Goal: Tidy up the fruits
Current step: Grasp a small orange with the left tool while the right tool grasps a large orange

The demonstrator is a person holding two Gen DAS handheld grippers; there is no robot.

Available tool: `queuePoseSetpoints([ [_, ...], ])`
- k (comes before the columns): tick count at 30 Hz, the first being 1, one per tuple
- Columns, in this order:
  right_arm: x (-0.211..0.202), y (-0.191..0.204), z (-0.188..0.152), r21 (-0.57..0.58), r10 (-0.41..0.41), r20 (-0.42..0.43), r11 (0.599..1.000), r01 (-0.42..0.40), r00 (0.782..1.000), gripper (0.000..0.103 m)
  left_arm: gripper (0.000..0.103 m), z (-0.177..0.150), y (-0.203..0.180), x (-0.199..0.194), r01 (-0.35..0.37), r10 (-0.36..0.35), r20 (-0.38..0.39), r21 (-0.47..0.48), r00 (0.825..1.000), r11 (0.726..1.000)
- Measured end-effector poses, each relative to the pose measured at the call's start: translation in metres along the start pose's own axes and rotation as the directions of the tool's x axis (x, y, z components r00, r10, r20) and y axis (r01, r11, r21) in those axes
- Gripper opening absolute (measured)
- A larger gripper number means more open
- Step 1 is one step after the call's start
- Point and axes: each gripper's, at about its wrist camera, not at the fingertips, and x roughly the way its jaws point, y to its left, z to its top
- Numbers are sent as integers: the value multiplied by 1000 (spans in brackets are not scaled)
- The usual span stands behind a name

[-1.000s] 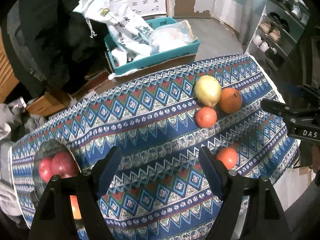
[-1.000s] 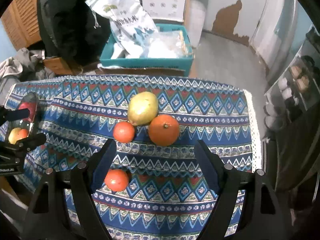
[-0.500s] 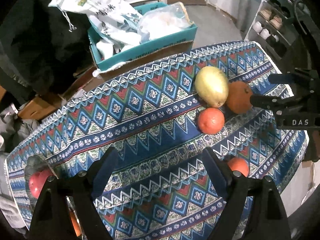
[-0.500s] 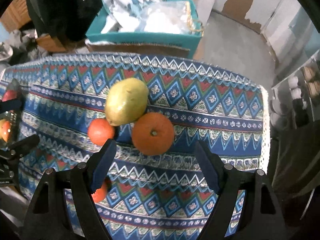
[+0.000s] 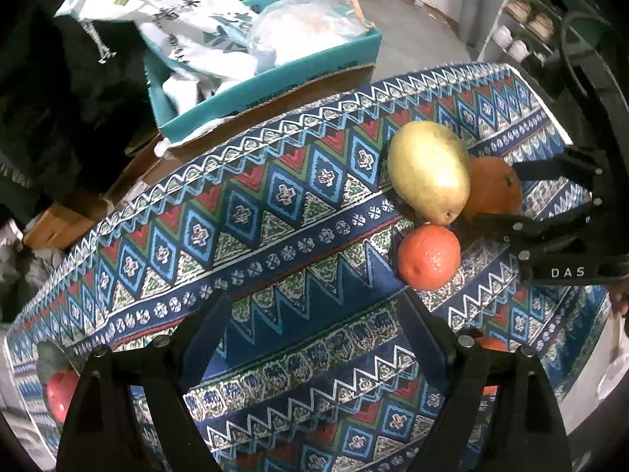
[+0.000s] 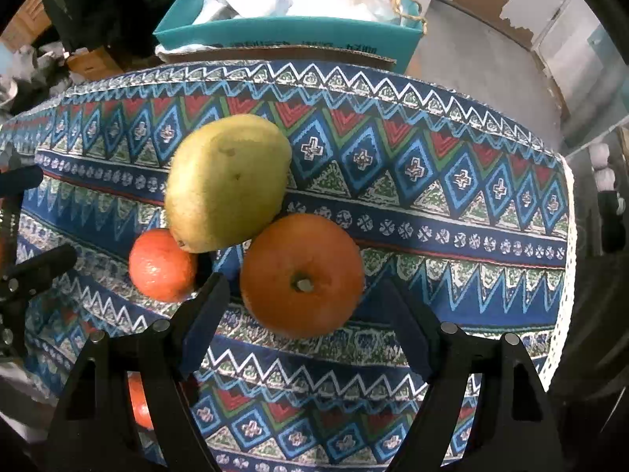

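Spread over the whole table: a patterned cloth, with the loose fruit bunched near its middle. Beyond the far edge, a teal box stuffed with white bags, no part of the job as far as can be judged.

Seems to be the pick-up step. Right gripper released and gaping wide, lined up on either side of the big orange; whether the pads touch the skin cannot be told. Left gripper likewise released and empty, hanging over bare cloth short of the fruit.

Next move, by judgement: push the right gripper a little further forward around the big orange, clench gently, then lift straight up. Leaning against that orange: a yellow-green fruit, touching a small orange as well, so likely to roll once its support goes.

Hard to make out:
- a second small orange, mostly hidden behind the right gripper's left finger;
- red fruit at the cloth's far left corner, cut off by the picture edge, possibly lying in a dish, and probably the goal.
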Motion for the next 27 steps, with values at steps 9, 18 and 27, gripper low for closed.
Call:
queuePoseSetpoints([
  [9, 21, 3, 11, 13, 36, -6, 999, -36, 999, 68, 87, 1, -9, 5, 68, -68, -6, -12, 998, 998],
  [18, 11, -11, -3, 73, 46, 11, 996, -47, 999, 65, 87, 7, -32, 11, 120, -120, -22, 6, 993, 993],
  [27, -11, -36, -24, 190, 61, 59, 979, -71, 996, 65, 87, 12, -50, 25, 122, -122, -33, 15, 992, 992],
])
